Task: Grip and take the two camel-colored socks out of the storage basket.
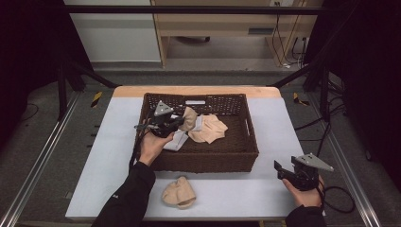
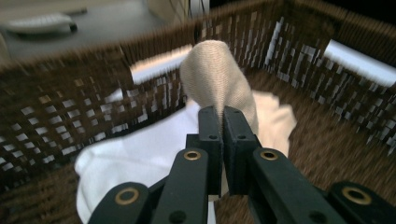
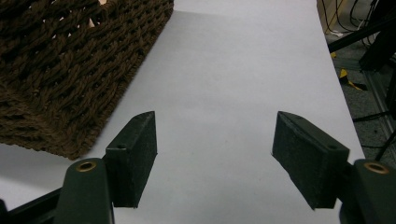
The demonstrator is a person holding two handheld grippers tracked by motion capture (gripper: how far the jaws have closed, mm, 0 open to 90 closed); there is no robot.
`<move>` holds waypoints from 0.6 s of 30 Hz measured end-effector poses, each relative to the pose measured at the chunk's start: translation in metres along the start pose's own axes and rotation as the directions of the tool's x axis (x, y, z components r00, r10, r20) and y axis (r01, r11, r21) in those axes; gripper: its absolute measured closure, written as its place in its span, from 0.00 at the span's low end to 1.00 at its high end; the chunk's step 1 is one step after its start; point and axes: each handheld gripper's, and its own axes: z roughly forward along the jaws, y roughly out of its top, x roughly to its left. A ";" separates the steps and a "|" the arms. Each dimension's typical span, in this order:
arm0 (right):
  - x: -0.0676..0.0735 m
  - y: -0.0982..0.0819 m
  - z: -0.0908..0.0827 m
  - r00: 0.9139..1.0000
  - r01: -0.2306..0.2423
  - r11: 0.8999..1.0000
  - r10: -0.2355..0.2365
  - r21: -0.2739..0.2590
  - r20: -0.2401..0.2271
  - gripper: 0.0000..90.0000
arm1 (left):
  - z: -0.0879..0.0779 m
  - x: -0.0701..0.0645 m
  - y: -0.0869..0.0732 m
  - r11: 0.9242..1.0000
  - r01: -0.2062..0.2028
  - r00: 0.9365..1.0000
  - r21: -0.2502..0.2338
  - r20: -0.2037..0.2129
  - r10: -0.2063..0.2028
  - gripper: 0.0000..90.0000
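Hands hold a two-jaw gripper each over a table covered by a pale grey sheet (image 1: 227, 194). The left gripper (image 1: 178, 122) reaches into a dark brown woven wicker basket (image 1: 208, 161) that sits in the middle of the table. Its jaws are pressed tight together on the edge of a beige knitted sock (image 2: 212, 77), which stands up from the jaws in a rounded hump in the left gripper view, the left gripper (image 2: 223, 116) pinching it at the bottom. Under that sock lies a white cloth (image 2: 140, 158) on the basket floor, close to the left wall of the basket. Beside the gripped sock, toward the middle of the basket, rests another beige sock (image 1: 210, 130), crumpled flat.

Outside the basket, on the sheet just in front of its near wall, lies a third beige sock bunched into a ball (image 1: 178, 193), next to the person's left sleeve (image 1: 127, 198).

The right gripper (image 1: 280, 170) hovers over the near right corner of the table, well apart from the basket. In the right gripper view its jaws stand wide apart, the right gripper (image 3: 215, 149) holding nothing, with bare sheet between them and the basket's corner (image 3: 70, 70) at upper left.
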 end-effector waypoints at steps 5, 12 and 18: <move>0.000 0.000 0.000 1.000 0.004 1.000 -0.004 -0.004 0.001 0.34 | -0.024 -0.006 0.011 0.991 -0.054 0.999 -0.120 -0.016 0.052 0.96; 0.000 0.000 -0.001 1.000 0.004 1.000 -0.004 -0.004 0.003 0.34 | -0.057 -0.013 0.024 0.976 -0.044 0.999 -0.215 0.009 0.047 0.96; 0.000 0.000 -0.002 1.000 -0.004 1.000 0.004 -0.005 0.003 0.34 | -0.080 -0.020 0.021 0.972 -0.046 0.998 -0.229 0.035 0.056 0.96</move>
